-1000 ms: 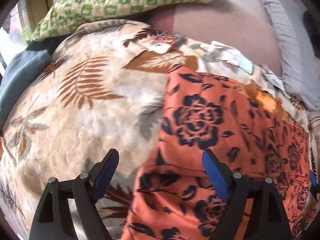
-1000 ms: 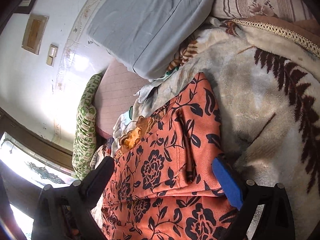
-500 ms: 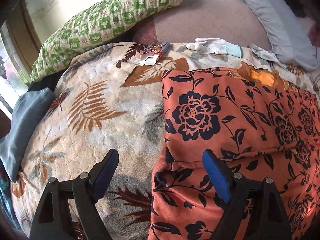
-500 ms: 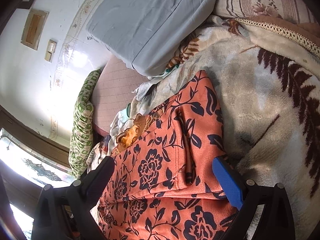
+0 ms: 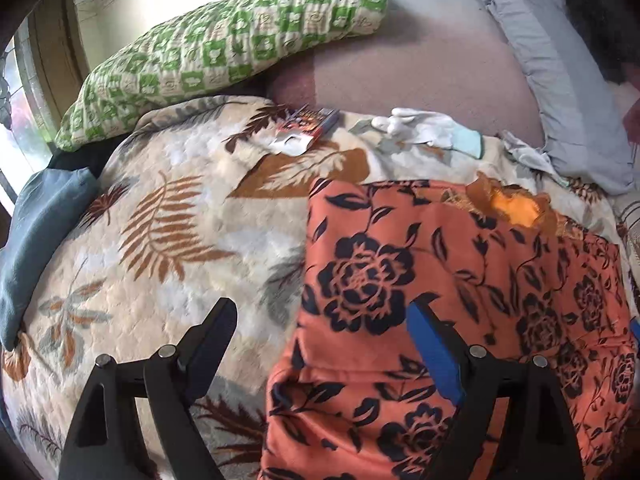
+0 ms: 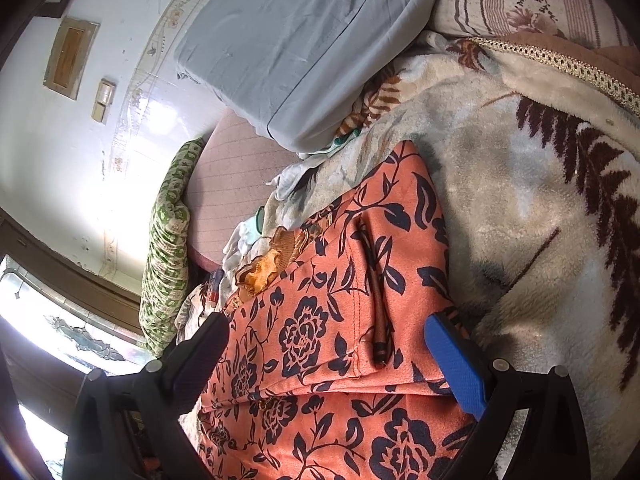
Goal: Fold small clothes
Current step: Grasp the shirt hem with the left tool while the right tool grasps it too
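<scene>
Both hand-held grippers, my left (image 5: 320, 344) and right (image 6: 326, 354), hover spread wide, holding nothing. Beneath them the orange floral garment (image 5: 460, 280) lies on the leaf-print blanket (image 5: 180, 220) covering the bed.

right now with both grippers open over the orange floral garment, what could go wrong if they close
The left gripper straddles the orange floral garment's left edge, so its fingers might pinch the leaf-print blanket too.

The right gripper spans a raised fold; closing there may bunch layers instead of taking one clean edge.
</scene>
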Demonstrator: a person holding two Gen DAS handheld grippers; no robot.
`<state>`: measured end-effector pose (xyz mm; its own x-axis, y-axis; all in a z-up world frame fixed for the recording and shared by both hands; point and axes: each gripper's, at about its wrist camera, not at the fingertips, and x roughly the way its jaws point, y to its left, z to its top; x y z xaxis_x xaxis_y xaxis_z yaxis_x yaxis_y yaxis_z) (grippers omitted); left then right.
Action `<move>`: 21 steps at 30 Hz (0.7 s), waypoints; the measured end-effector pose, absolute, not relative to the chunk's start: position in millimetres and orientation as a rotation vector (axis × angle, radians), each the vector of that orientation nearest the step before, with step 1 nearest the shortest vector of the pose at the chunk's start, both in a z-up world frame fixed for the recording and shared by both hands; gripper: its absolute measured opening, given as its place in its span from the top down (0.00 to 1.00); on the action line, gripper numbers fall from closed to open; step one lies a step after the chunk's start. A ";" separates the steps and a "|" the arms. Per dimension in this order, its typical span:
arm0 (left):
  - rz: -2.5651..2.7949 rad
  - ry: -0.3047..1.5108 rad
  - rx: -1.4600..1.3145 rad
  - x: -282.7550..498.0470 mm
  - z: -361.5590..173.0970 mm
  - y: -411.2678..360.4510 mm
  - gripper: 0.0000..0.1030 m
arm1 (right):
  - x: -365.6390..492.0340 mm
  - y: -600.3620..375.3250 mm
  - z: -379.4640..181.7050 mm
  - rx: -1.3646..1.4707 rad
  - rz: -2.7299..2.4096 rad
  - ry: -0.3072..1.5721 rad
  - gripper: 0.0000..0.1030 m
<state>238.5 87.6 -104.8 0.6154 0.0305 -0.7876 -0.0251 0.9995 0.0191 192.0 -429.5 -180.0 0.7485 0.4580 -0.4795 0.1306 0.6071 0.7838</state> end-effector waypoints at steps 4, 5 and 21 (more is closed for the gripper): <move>0.128 0.944 0.172 274.8 -123.9 67.4 0.15 | 192.9 -428.3 -180.6 0.910 0.207 0.726 0.03; 0.188 1.006 0.205 284.3 -140.6 72.0 0.15 | 193.1 -428.4 -180.8 0.910 0.206 0.726 0.03; 0.221 0.977 -0.002 254.5 -120.3 115.4 0.12 | 197.8 -424.5 -178.7 0.887 0.203 0.732 0.03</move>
<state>254.5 115.4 -120.3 0.5387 0.1854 -0.8218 -0.1871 0.9775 0.0979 197.8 -424.5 -178.7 0.7428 0.4489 -0.4967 0.1298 0.6313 0.7646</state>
